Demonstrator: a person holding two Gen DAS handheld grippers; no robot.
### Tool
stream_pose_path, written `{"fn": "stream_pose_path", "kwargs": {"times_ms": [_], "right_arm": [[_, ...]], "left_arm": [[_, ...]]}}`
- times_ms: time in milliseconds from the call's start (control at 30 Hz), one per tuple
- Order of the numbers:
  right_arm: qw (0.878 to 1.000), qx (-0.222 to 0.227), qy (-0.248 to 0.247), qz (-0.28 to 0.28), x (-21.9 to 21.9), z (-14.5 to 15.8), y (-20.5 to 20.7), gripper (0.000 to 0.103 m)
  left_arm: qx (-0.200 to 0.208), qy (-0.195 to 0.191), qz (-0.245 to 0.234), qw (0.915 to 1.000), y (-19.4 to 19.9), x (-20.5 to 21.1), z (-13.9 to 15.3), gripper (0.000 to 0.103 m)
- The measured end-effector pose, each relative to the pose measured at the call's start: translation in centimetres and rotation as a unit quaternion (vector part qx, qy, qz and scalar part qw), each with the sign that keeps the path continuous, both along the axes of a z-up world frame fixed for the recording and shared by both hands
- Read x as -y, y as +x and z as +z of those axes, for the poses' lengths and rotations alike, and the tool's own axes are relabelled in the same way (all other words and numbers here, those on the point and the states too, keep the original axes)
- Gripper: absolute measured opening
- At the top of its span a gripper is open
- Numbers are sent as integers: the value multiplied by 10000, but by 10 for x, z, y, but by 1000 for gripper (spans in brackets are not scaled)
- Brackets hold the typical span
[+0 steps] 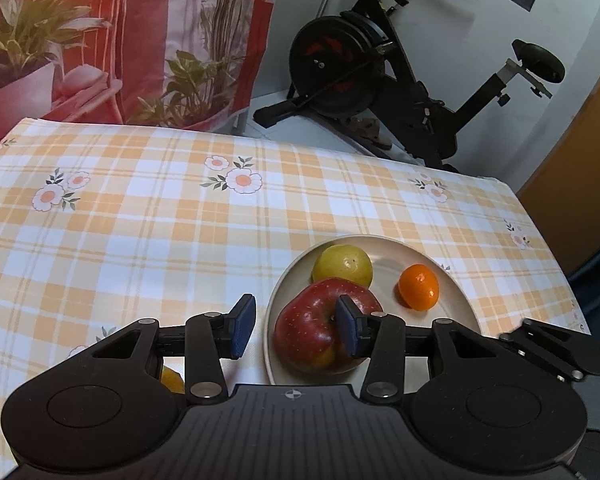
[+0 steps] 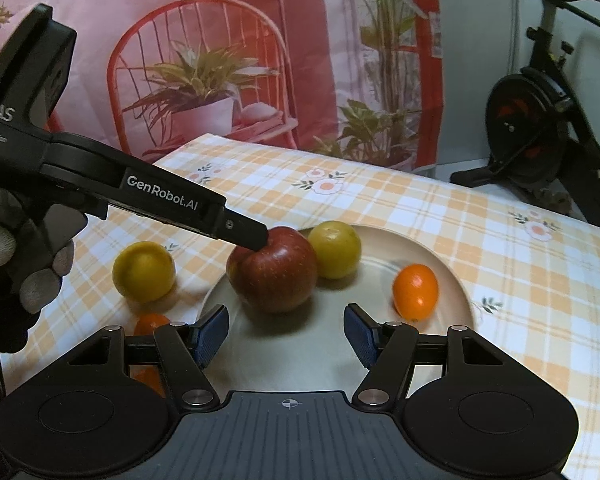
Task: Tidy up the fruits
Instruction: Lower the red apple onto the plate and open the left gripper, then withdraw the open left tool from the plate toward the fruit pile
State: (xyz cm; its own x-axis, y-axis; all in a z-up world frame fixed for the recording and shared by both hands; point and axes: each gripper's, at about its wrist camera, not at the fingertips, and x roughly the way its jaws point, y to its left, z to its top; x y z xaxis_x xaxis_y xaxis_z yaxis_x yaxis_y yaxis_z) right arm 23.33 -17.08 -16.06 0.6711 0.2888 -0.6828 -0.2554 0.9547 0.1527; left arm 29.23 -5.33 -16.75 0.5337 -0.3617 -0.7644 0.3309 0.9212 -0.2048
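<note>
Three fruits sit on the plate (image 2: 456,276): the apple (image 2: 274,272) at its left edge, a yellow fruit (image 2: 336,250) touching it behind, and an orange (image 2: 415,286) apart to the right. Your left tongs (image 1: 296,328) stand spread around the apple's left side, one pad (image 1: 350,330) at its stem dimple, the other out over the bench (image 1: 140,220); it looks let go rather than pinched, though you can't be sure of contact from here. Your right tongs (image 2: 286,338) hang spread and empty just in front of the apple. Two fruits still wait on the bench: a lemon (image 2: 144,270) left of the plate and a small orange fruit (image 2: 151,324) nearer you. Both lie left of the plate, so your left hand (image 2: 24,264) is the nearer one
</note>
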Motion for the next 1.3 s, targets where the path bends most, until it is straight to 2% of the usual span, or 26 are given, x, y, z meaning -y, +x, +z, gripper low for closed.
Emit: {"fn": "stream_pose_path", "kwargs": {"times_ms": [367, 733, 967, 1300], "right_arm": [[9989, 357, -42, -316, 15, 9, -49, 60], [9965, 465, 133, -677, 33, 5, -86, 60], [9968, 495, 100, -618, 28, 7, -96, 60], [9989, 377, 43, -266, 8, 6, -99, 54]], "left_arm": [[123, -47, 198, 9997, -23, -16, 6, 47], [370, -211, 491, 9979, -55, -45, 20, 47], [508, -140, 437, 9977, -82, -55, 24, 47], [527, -128, 517, 9972, -113, -71, 15, 47]]}}
